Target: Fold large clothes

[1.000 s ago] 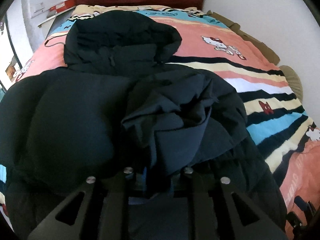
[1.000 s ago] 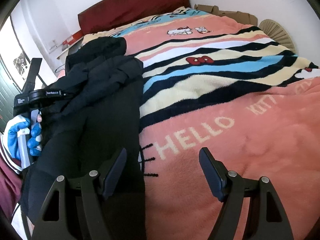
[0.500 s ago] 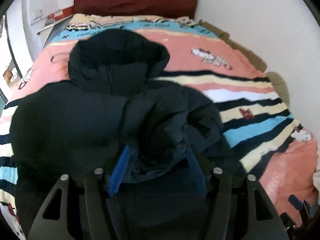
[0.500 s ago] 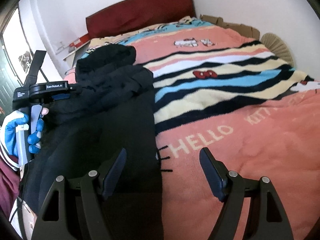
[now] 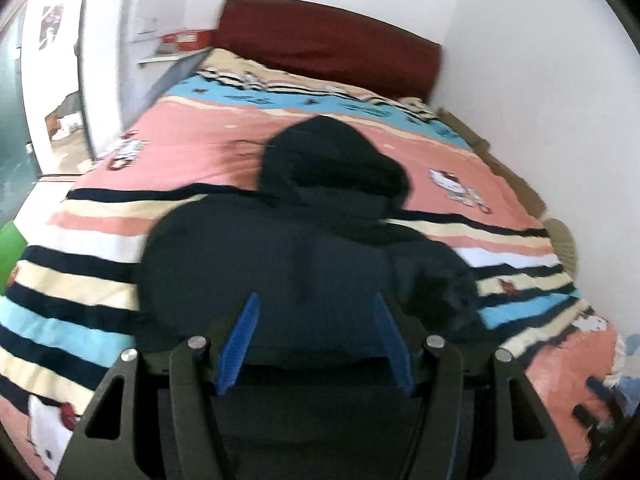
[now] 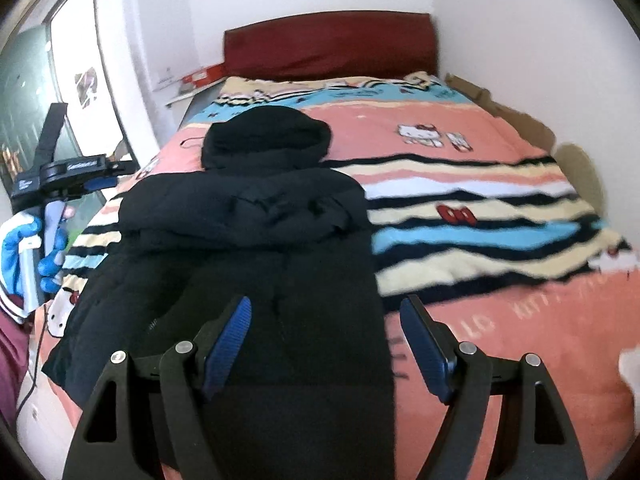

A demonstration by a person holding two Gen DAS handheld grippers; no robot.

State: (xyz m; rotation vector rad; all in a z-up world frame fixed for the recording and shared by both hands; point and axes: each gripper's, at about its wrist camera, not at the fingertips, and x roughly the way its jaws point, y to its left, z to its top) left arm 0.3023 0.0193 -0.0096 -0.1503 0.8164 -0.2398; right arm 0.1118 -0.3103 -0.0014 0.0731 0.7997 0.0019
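Observation:
A large black hooded puffer jacket (image 5: 304,264) lies lengthwise on the bed, hood (image 5: 332,168) toward the headboard, one sleeve bunched across its right side (image 5: 444,292). It also shows in the right wrist view (image 6: 248,240). My left gripper (image 5: 316,312) is open and empty, raised above the jacket's lower part. My right gripper (image 6: 326,316) is open and empty over the jacket's hem and right edge. The left gripper, held in a blue-gloved hand, appears in the right wrist view (image 6: 68,176).
The bed carries a pink, blue, cream and black striped Hello Kitty blanket (image 6: 480,216). A dark red headboard (image 6: 328,44) is at the far end. A white wall runs along the right. A doorway and shelf (image 5: 172,44) are on the left.
My left gripper opened, released the jacket's sleeve and pulled back and up. My right gripper swung left toward the jacket and stays open.

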